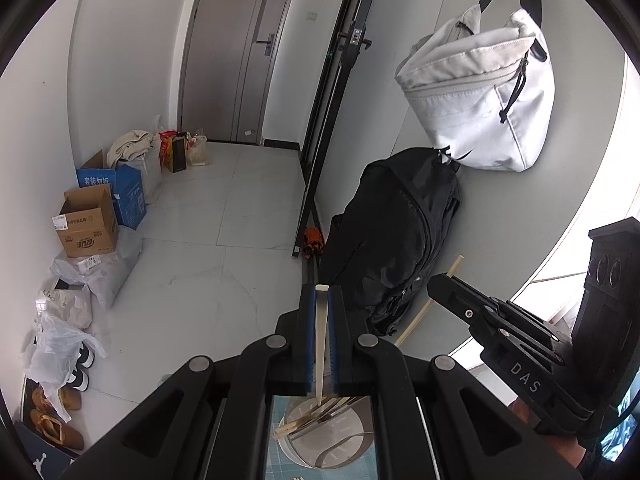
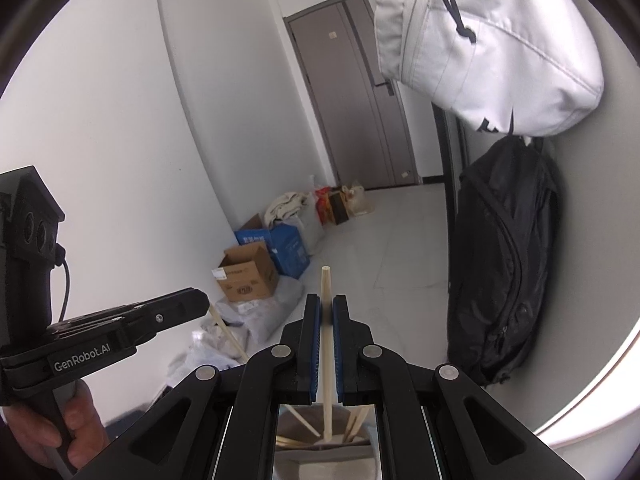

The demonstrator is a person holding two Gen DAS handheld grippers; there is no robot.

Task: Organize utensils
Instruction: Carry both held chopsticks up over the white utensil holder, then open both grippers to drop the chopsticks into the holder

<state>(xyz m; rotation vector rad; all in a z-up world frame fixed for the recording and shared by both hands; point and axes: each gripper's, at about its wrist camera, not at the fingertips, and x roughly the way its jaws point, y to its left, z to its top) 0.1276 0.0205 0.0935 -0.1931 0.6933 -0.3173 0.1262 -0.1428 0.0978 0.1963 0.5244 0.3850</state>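
My left gripper (image 1: 321, 294) is shut on a pale chopstick (image 1: 321, 340) that stands upright between its blue pads. Its lower end points down at a round metal holder (image 1: 332, 436) that has several chopsticks in it. My right gripper (image 2: 326, 304) is shut on another pale chopstick (image 2: 327, 344), also upright, with its lower end inside the holder (image 2: 320, 448). The right gripper also shows in the left wrist view (image 1: 440, 280), close on the right. The left gripper also shows in the right wrist view (image 2: 200, 300), on the left.
A black backpack (image 1: 396, 240) leans on the wall to the right, with a white bag (image 1: 480, 96) hanging above it. Cardboard boxes (image 1: 88, 224), plastic bags and shoes line the left wall. A grey door (image 1: 240, 52) is at the far end of the tiled floor.
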